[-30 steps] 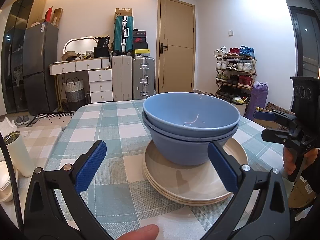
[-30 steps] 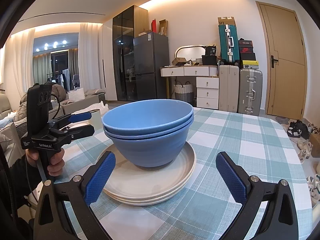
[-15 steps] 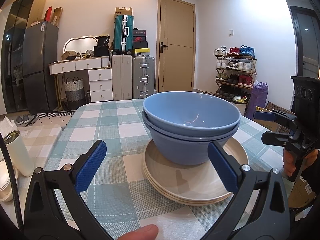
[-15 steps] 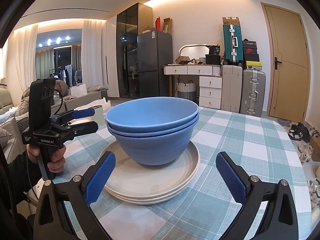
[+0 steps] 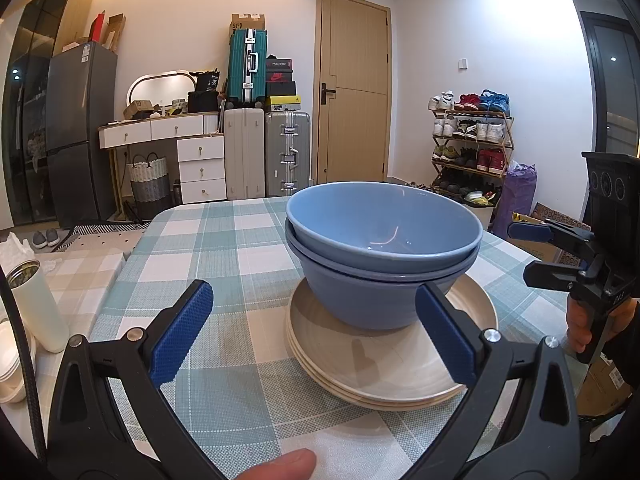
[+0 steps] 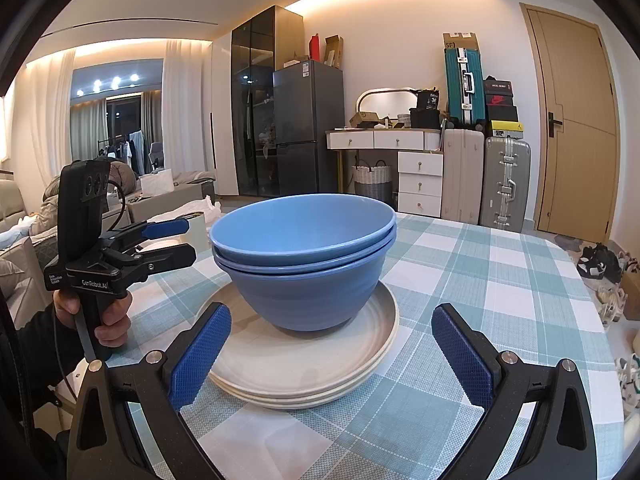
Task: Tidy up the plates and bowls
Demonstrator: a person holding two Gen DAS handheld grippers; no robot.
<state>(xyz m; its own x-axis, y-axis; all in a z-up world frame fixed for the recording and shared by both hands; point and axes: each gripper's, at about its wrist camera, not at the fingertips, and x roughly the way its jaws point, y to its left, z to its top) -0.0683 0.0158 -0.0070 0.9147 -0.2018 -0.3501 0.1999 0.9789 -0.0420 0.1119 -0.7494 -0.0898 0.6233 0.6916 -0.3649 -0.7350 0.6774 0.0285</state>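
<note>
Holding both grippers off the table, you face one stack from two sides.

Item 1: blue bowls (image 5: 382, 256), two, nested one inside the other, upright, seated in the middle of the plates. In the left wrist view they sit at 12 o'clock from your left gripper (image 5: 314, 334); in the right wrist view, at 12 o'clock from your right gripper (image 6: 331, 354).

Item 2: cream plates (image 5: 394, 364), a low stack, lying flat on the checked tablecloth (image 5: 224, 248). The exact count cannot be told; three rims seem to show at the near edge.

Item 3: your left gripper. Jaws spread wide, blue pads apart, nothing between them. The right-hand pad overlaps the bowls and plates in the picture; contact cannot be told. A fingertip (image 5: 286, 462) shows at 6 o'clock.

Item 4: your right gripper. Jaws spread wide, nothing pinched, with the plates' near rim showing between the two pads. In the left wrist view it appears at 3 o'clock, gripped by your right hand (image 5: 580, 326), clear of the stack.

Item 5: your left hand (image 6: 100, 312), at 9 o'clock in the right wrist view, around its gripper's handle.

Item 6: white tumbler (image 5: 38, 306), upright, at 9 o'clock in the left wrist view, off the table's edge.
</note>
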